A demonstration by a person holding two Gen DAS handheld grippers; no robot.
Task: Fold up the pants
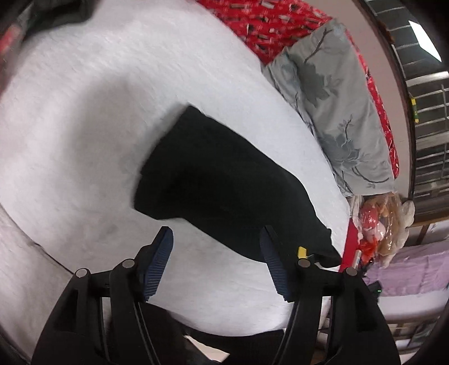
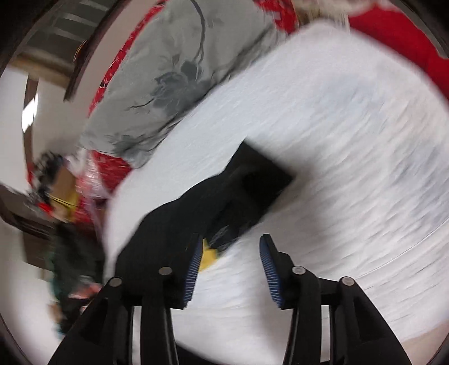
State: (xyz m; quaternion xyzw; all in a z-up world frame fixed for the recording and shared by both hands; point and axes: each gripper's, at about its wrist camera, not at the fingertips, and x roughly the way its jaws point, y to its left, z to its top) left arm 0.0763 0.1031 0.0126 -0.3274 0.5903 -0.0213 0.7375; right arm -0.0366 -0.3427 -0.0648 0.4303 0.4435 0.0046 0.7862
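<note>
The black pants [image 1: 224, 182] lie folded into a compact slab on the white bed sheet [image 1: 84, 112]. A yellow tag [image 1: 302, 252] shows at their near right end. My left gripper [image 1: 216, 230] hovers open just in front of the pants' near edge, with nothing between its blue pads. In the blurred right wrist view the pants [image 2: 247, 191] stretch from the centre toward the lower left, and the yellow tag [image 2: 209, 257] sits by the left finger. My right gripper [image 2: 232, 238] is open over the sheet [image 2: 350, 140] beside the pants and grips nothing.
A grey floral pillow [image 1: 336, 98] and a red patterned blanket [image 1: 266, 22] lie along the far side of the bed. A plastic bag of toys [image 1: 378, 224] sits past the bed's right end. The pillow [image 2: 174, 70] fills the upper left of the right wrist view.
</note>
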